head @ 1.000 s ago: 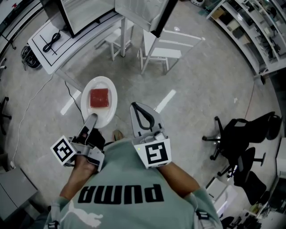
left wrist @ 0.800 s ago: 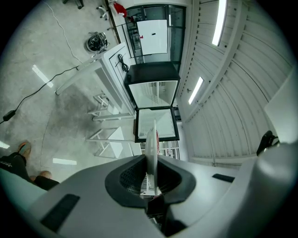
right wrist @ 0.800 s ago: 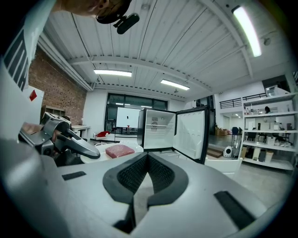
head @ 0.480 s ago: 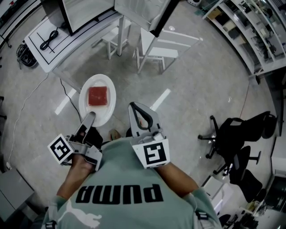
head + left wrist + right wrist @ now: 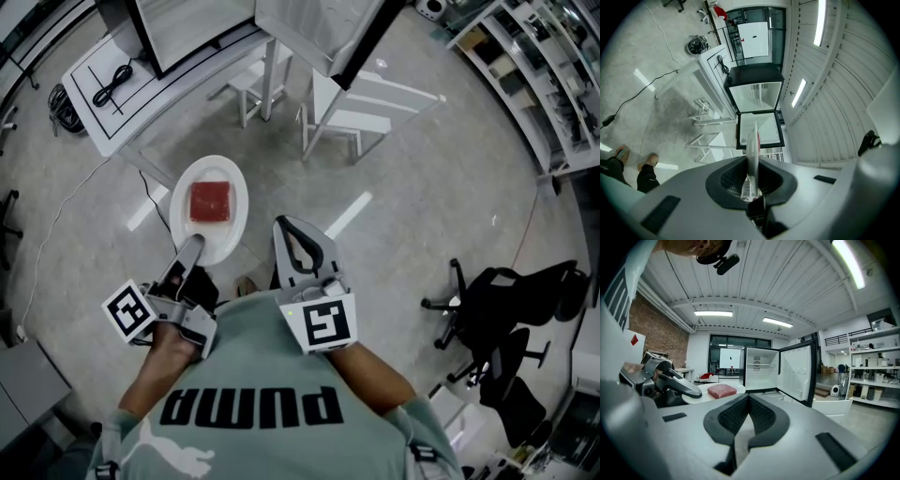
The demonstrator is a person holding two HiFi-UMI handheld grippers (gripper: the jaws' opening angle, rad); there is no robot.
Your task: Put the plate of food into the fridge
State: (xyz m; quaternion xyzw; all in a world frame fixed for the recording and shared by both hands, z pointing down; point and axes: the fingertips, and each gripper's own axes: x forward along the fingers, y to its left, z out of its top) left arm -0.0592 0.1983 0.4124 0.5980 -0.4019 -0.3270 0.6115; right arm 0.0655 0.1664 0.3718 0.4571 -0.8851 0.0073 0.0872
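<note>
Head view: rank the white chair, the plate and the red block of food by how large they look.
1. white chair: largest, although it stands farther from the camera.
2. plate.
3. food: smallest, lying well inside the plate's rim.

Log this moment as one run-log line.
left gripper: shut on plate rim | right gripper: shut, empty | food: on plate | fridge: open, plate not yet in
</note>
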